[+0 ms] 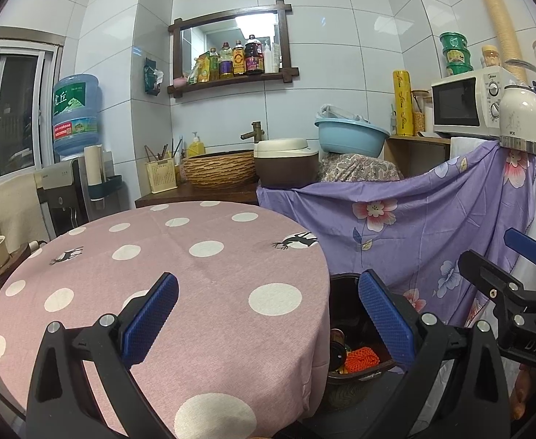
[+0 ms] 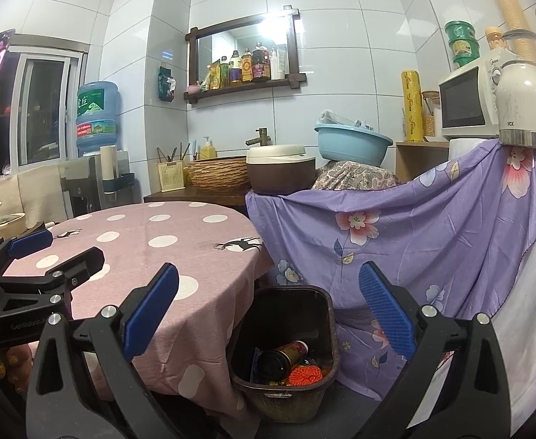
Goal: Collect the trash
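Grippers come first in both views: the left gripper [image 1: 268, 318] at the bottom of the left wrist frame has its blue-padded fingers spread wide with nothing between them, and the right gripper [image 2: 268, 314] at the bottom of the right wrist frame is equally released and empty. Each also shows at the other's frame edge.

Just beyond the right one, at lower centre of the right wrist frame, stands the dark brown rectangular plastic trash bin [image 2: 324, 333] on the floor, tucked against the table's edge. Inside lie a dark cylindrical can with a red-and-gold label [image 2: 284, 356] and an orange knitted net scrap [image 2: 304, 375].

Filling the middle left is the round table under a pink cloth with white polka dots [image 1: 202, 292]; no litter shows on its visible top. To the right hangs a purple flowered sheet [image 2: 432, 226] draped over furniture.

Judging by this, the collecting step looks done or between items. The next move calls for scanning for any remaining trash before either gripper closes on anything
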Available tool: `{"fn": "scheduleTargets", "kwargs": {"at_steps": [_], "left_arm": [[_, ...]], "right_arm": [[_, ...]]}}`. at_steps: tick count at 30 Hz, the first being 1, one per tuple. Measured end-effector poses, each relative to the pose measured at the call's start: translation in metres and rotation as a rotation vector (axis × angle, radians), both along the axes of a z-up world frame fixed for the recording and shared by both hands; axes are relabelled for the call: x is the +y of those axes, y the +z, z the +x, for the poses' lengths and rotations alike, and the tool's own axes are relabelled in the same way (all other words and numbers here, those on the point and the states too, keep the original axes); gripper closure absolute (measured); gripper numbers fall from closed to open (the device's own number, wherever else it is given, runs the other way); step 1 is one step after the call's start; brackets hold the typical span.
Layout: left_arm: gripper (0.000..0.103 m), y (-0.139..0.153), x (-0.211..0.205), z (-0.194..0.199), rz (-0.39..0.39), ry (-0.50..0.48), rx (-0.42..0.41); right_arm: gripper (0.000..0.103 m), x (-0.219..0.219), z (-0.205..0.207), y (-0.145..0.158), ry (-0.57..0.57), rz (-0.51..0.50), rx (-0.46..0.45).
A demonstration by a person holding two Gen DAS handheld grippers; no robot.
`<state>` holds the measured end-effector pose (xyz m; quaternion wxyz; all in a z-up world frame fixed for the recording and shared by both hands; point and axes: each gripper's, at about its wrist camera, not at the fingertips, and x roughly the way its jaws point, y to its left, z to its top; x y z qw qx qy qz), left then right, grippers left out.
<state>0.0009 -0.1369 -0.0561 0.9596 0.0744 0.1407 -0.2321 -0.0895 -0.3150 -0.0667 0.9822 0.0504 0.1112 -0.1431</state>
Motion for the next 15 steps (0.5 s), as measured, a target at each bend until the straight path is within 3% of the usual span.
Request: {"fn": "scheduleTargets", "kwargs": {"at_steps": [15], "left_arm": [[0.005, -0.0011, -0.0004, -0.0005, 0.000, 0.001, 0.003]], "right_arm": [[0.006, 0.0013, 0.0007, -0.0001, 0.004, 0.002, -0.001]]}}
